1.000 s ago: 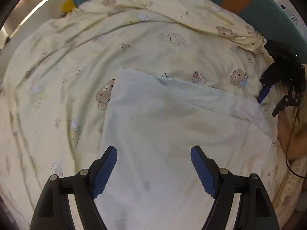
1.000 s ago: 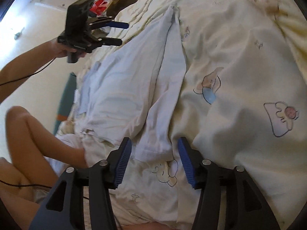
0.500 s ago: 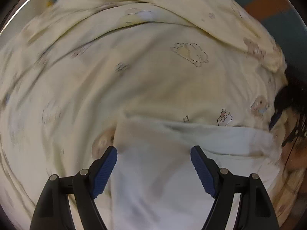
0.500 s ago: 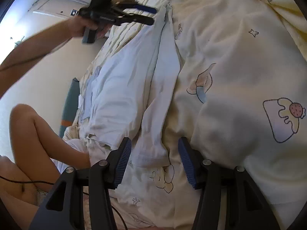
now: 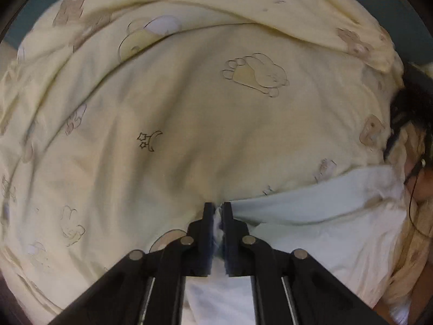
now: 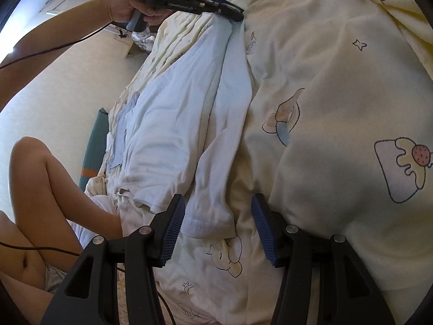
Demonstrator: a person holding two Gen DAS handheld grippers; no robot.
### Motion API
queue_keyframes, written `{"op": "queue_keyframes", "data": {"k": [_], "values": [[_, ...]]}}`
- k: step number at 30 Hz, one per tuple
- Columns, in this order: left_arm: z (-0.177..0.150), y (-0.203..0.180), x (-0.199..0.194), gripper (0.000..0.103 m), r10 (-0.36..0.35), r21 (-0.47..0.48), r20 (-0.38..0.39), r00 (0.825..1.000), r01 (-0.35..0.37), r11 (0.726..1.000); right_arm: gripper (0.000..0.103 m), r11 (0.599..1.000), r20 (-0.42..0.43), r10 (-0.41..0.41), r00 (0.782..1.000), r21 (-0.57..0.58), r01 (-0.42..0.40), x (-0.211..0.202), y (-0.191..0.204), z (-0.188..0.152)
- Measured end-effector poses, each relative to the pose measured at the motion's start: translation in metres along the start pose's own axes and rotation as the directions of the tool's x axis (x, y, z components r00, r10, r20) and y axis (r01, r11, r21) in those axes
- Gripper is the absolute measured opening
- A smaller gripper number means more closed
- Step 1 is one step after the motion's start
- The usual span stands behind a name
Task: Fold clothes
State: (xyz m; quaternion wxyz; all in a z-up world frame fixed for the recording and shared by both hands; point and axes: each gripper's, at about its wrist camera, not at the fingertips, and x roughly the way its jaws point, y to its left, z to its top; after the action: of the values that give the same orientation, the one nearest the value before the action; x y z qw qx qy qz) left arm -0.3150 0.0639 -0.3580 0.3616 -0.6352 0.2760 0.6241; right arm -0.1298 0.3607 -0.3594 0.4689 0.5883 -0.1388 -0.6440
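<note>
A pale blue-white shirt (image 6: pixel 184 124) lies spread on a cream cartoon-print bedsheet (image 6: pixel 338 86). My left gripper (image 5: pixel 217 208) is shut on the shirt's far corner (image 5: pixel 218 223); the shirt (image 5: pixel 319 216) runs off to the right from it. The right wrist view shows that left gripper (image 6: pixel 238 16) pinching the shirt's far end at the top. My right gripper (image 6: pixel 217 216) is open, its fingers on either side of the near sleeve hem (image 6: pixel 208 227), without touching it.
The bedsheet (image 5: pixel 189 113) is rumpled into folds at the back. The person's bare legs (image 6: pixel 48 189) and a cable are at the left of the right wrist view. A teal bed edge (image 6: pixel 94 146) borders the cream floor.
My left gripper moved forward to the shirt's far corner and closed on it. The right gripper stayed open around the sleeve hem and crept slightly closer.
</note>
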Motion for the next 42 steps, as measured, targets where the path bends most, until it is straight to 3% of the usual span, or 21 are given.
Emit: {"op": "queue_keyframes", "data": {"k": [1, 10, 13, 16, 21, 23, 27, 33, 35, 37, 42], "values": [[-0.002, -0.005, -0.006, 0.005, -0.023, 0.018, 0.002, 1.0, 0.023, 1.0, 0.056, 1.0, -0.001, 0.0, 1.0, -0.001, 0.0, 0.0, 0.0, 0.0], [-0.034, -0.046, -0.078, 0.005, -0.005, 0.121, 0.055, 0.998, -0.001, 0.993, 0.056, 0.996, 0.062, -0.022, 0.998, -0.082, 0.027, -0.024, 0.019, 0.013], [-0.044, -0.059, -0.099, 0.005, 0.003, 0.151, 0.059, 0.998, -0.012, 0.988, 0.06, 0.988, 0.12, -0.034, 0.992, -0.145, 0.052, -0.036, 0.04, 0.041], [-0.047, -0.057, -0.112, 0.005, 0.009, 0.152, 0.074, 0.997, -0.021, 0.988, 0.071, 0.969, 0.155, -0.024, 0.988, -0.238, 0.061, -0.032, 0.067, 0.09], [-0.052, -0.056, -0.117, 0.005, 0.028, 0.146, 0.08, 0.996, -0.04, 0.988, 0.074, 0.918, 0.098, -0.022, 0.995, -0.392, 0.059, 0.009, 0.102, 0.169], [-0.052, -0.054, -0.119, 0.005, 0.034, 0.137, 0.089, 0.995, -0.046, 0.99, 0.074, 0.918, 0.04, -0.004, 0.999, -0.397, 0.02, 0.029, 0.106, 0.192], [-0.047, -0.057, -0.115, 0.005, 0.041, 0.142, 0.094, 0.995, -0.054, 0.988, 0.074, 0.904, -0.032, 0.054, 0.998, -0.424, -0.062, 0.053, 0.117, 0.213], [-0.046, -0.053, -0.119, 0.005, 0.036, 0.161, 0.094, 0.995, -0.051, 0.986, 0.074, 0.891, -0.091, -0.051, 0.995, -0.453, 0.004, 0.086, 0.116, 0.207], [-0.047, -0.048, -0.121, 0.005, 0.04, 0.153, 0.098, 0.994, -0.055, 0.987, 0.06, 0.9, -0.135, -0.09, 0.987, -0.436, 0.022, 0.096, 0.106, 0.191], [-0.048, -0.045, -0.121, 0.005, 0.047, 0.148, 0.098, 0.994, -0.061, 0.987, 0.054, 0.908, -0.18, -0.123, 0.976, -0.418, 0.037, 0.105, 0.097, 0.174], [-0.052, -0.041, -0.118, 0.005, 0.053, 0.132, 0.104, 0.993, -0.067, 0.989, 0.052, 0.948, -0.272, -0.103, 0.957, -0.319, 0.012, 0.107, 0.072, 0.117]]}}
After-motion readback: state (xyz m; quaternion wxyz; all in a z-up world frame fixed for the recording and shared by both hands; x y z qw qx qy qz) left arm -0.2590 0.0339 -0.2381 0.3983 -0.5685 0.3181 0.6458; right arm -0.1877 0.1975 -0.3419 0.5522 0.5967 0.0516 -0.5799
